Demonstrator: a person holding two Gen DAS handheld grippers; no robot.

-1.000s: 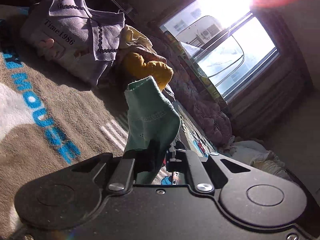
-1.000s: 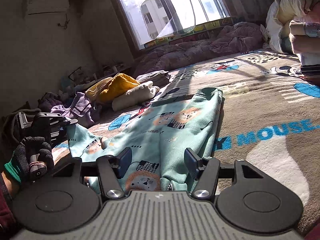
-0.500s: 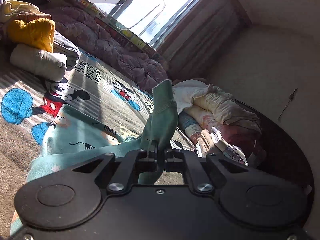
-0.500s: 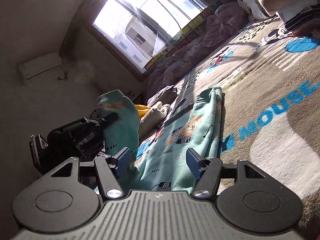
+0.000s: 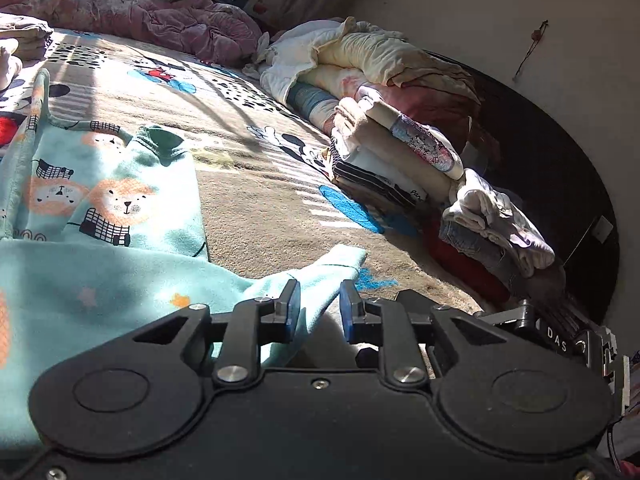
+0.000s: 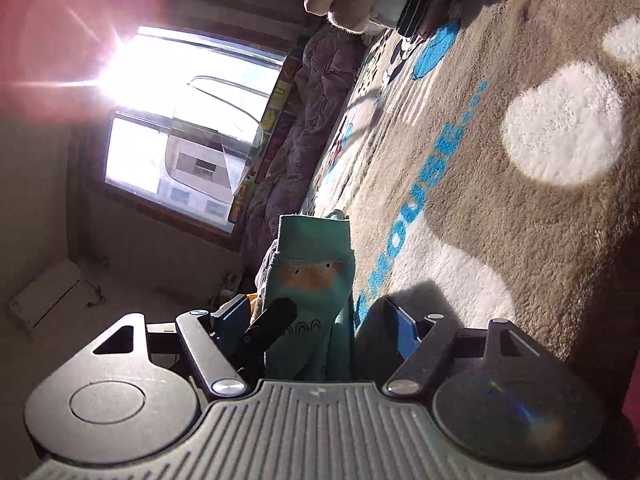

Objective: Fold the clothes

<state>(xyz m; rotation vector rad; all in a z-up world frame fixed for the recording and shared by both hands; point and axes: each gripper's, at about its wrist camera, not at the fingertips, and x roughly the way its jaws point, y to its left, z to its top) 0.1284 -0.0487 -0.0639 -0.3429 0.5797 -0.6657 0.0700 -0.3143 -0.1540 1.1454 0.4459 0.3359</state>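
Observation:
A mint-green child's garment with lion prints lies on the brown Mickey Mouse blanket. My left gripper is open; a cuffed end of the garment lies between and just ahead of its fingers, free. In the right wrist view the camera is tilted steeply. My right gripper is open, and a cuffed end of the same garment stands up between its fingers without being pinched. A dark finger of the other tool touches that cloth.
A stack of folded clothes and a pile of bedding line the right side of the blanket. A purple quilt lies under the window. The wall is close on the right.
My left gripper has opened and let go of the green cuff, which it held pinched and raised before; the cuff now lies low. Both cameras have swung sharply; the right one tilted toward the window.

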